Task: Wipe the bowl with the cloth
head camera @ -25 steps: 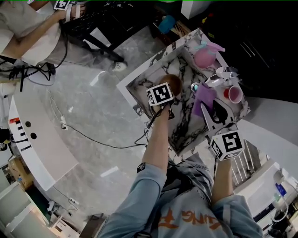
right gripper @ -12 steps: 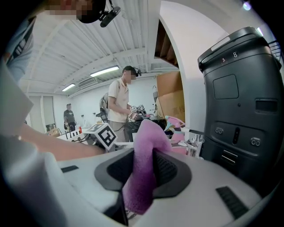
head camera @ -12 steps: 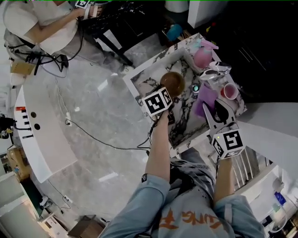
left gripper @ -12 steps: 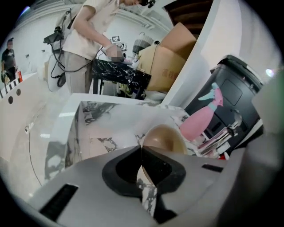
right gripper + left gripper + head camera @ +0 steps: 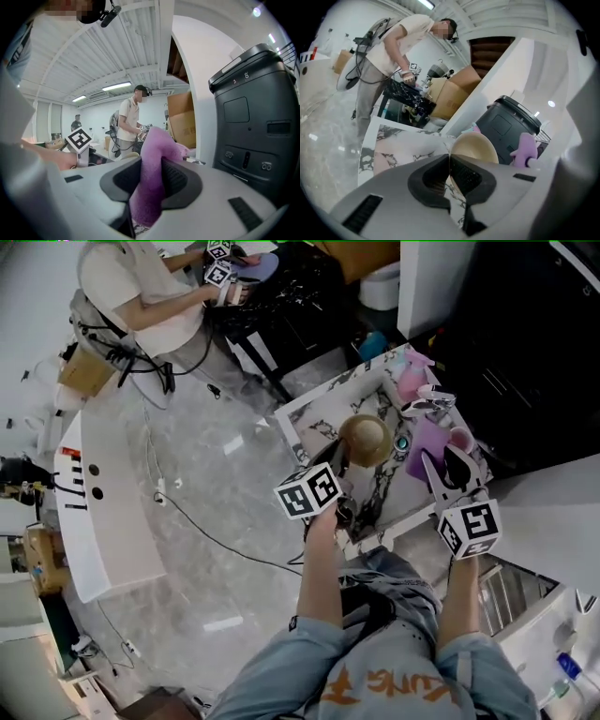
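In the head view a tan bowl (image 5: pixel 366 440) hangs above the marble table (image 5: pixel 314 418), tilted on its side. My left gripper (image 5: pixel 345 461) is shut on its rim. In the left gripper view the bowl (image 5: pixel 477 147) stands just beyond the closed jaws, its rim pinched between the pads. To the right, my right gripper (image 5: pixel 434 463) is shut on a purple cloth (image 5: pixel 426 441), which hangs beside the bowl. In the right gripper view the cloth (image 5: pixel 153 159) bulges up between the pads.
Pink items (image 5: pixel 411 373) and a pink cup (image 5: pixel 460 438) sit at the table's far right end. A black bin (image 5: pixel 509 126) and a purple toy (image 5: pixel 527 150) stand behind it. Another person (image 5: pixel 141 296) works at a dark table. A white curved counter (image 5: pixel 103 512) lies to the left.
My left gripper has lifted the bowl off the table and tipped it. My right gripper has risen a little with the cloth. The head view has shifted.
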Tool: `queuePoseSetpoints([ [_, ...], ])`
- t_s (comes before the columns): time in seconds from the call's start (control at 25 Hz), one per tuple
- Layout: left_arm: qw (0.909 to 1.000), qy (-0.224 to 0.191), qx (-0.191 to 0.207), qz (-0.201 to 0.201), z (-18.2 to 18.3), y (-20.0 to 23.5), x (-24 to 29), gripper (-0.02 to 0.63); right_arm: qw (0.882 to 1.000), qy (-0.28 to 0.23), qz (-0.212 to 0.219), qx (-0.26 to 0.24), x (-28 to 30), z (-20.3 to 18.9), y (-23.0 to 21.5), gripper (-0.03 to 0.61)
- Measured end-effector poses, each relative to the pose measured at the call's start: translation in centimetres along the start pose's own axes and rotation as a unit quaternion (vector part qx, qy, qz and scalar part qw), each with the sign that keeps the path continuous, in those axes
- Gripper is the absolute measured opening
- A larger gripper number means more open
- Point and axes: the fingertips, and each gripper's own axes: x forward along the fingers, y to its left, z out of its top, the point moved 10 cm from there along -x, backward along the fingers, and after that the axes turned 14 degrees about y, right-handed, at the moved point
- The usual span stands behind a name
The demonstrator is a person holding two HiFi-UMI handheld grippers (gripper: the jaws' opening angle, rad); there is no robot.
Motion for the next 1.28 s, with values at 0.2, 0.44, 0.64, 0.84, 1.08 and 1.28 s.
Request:
queuePoseSetpoints([
  [0.2,0.9962,-0.018,0.034,-0.078,0.0,-1.6,-2.3,0.031,1.0,-0.007,0.007,-0.006,-1.3,-0.4,-0.8,0.13],
  [0.44,0.9859,-0.048,0.045,-0.154,0.1,-2.9,-4.1,0.031,0.994,-0.036,0.088,-0.052,-3.3,0.8,-0.3,0.13],
  [0.64,0.9797,-0.02,0.079,-0.183,0.7,-4.5,-4.6,0.031,0.977,-0.078,0.177,-0.087,-4.5,2.6,1.8,0.13],
  [0.84,0.9643,0.001,0.107,-0.242,-0.2,-4.2,-5.0,0.031,0.968,-0.091,0.219,-0.083,-4.5,2.3,2.4,0.13],
  [1.08,0.9497,0.022,0.137,-0.281,-0.5,-4.1,-5.4,0.031,0.959,-0.101,0.25,-0.084,-4.5,3.1,2.5,0.13],
  [1.28,0.9448,0.05,0.181,-0.269,-0.5,-3.9,-5.4,0.031,0.951,-0.11,0.28,-0.077,-3.4,3.3,2.6,0.13],
])
